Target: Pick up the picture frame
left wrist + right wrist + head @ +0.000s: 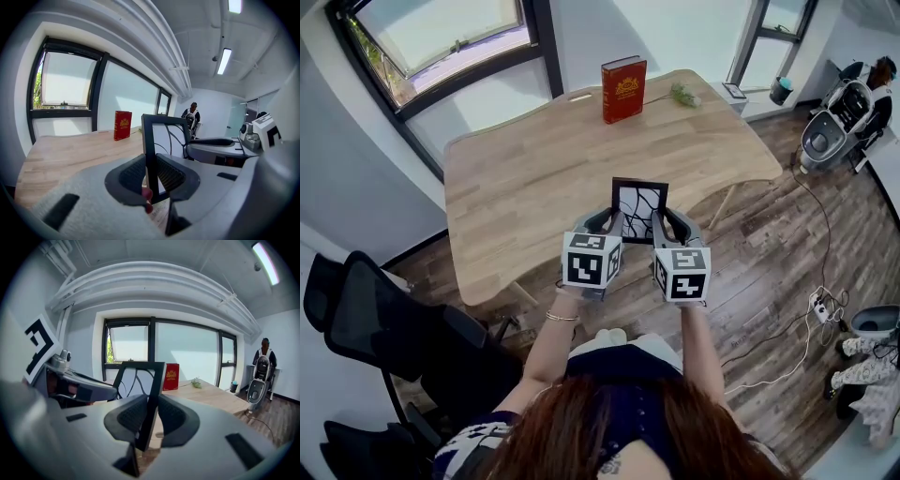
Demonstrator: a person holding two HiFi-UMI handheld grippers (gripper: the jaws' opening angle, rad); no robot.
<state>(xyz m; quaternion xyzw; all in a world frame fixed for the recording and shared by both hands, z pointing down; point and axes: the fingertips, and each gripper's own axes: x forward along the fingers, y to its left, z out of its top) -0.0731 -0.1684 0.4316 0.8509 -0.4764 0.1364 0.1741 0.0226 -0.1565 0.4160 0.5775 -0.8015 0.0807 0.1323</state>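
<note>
A black picture frame (638, 208) with a white sheet of dark curved lines hangs upright over the near edge of the wooden table (534, 178). My left gripper (610, 222) is shut on its left side bar, and my right gripper (662, 223) is shut on its right side bar. In the left gripper view the frame (151, 150) stands clamped between the dark ribbed pads (171, 174). The right gripper view shows the frame (149, 399) pinched edge-on between its pads (132, 416). The frame's lower edge is hidden behind the grippers.
A red book (623, 89) stands upright at the table's far edge, with a small green sprig (684, 95) to its right. A black office chair (384, 319) sits at the near left. Cables and a power strip (820, 305) lie on the wood floor at right.
</note>
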